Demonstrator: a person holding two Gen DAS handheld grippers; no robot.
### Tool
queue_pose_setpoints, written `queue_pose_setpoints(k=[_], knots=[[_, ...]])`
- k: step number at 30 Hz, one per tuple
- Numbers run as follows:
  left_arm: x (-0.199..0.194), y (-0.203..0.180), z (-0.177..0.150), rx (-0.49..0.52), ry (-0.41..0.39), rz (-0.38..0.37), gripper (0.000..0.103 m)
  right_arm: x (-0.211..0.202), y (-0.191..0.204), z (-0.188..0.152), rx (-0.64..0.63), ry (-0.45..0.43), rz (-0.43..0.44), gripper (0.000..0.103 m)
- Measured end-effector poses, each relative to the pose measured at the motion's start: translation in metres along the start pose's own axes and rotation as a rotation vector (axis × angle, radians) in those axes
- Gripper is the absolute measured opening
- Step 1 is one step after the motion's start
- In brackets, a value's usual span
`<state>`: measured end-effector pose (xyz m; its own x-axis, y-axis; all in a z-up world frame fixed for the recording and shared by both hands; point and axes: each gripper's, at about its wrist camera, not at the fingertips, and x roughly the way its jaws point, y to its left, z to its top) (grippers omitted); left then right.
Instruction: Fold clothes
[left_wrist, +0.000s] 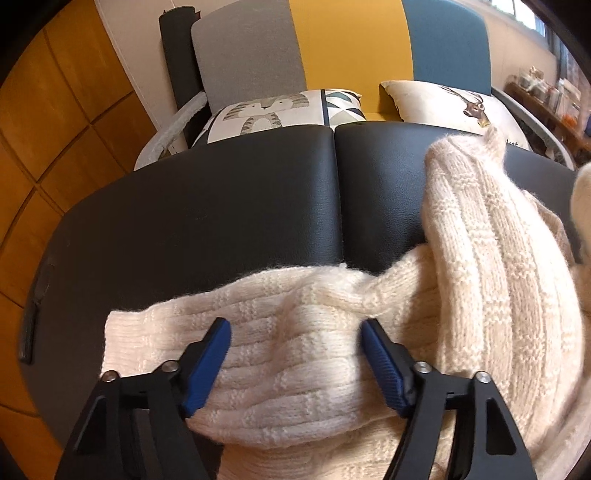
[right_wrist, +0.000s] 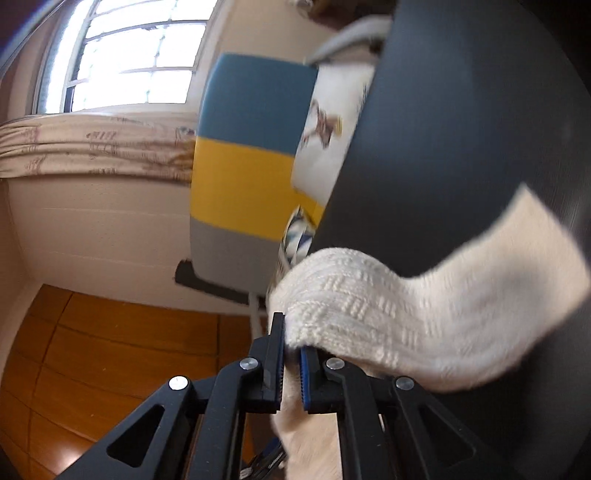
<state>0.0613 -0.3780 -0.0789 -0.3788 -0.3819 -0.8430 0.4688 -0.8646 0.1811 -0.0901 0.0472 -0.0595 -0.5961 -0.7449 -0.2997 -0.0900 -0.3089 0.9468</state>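
The cream sweater (left_wrist: 480, 258) runs off the left wrist view's right and bottom edges, while motion blur smears its sleeve (right_wrist: 480, 295) and the deer cushion (right_wrist: 328, 129) in the right wrist view.

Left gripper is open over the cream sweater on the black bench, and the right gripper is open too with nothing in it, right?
Not quite. The right gripper is shut on a cream knit piece, apparently the sweater, as the right wrist view shows. The rest holds: the left gripper is open over the sweater on the black bench.
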Motion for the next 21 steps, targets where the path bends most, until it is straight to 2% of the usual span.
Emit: queue_pose_setpoints(k=[7,12,17,21], knots=[[-0.001,-0.008,0.004,-0.012,0.027,0.032,0.072,-0.042,-0.008,0.063,-0.057,-0.112,-0.135,0.005],[0.003,-0.007,0.005,-0.080,0.074,0.023,0.078,-0.048,-0.029,0.109,-0.076,-0.153,-0.240,0.005],[0.003,-0.013,-0.002,-0.116,0.056,0.035,0.081,-0.042,-0.055,0.143,-0.083,-0.176,-0.329,0.005],[0.002,-0.019,-0.008,-0.139,0.021,0.062,0.082,-0.030,-0.073,0.154,-0.131,-0.131,-0.426,0.005]])
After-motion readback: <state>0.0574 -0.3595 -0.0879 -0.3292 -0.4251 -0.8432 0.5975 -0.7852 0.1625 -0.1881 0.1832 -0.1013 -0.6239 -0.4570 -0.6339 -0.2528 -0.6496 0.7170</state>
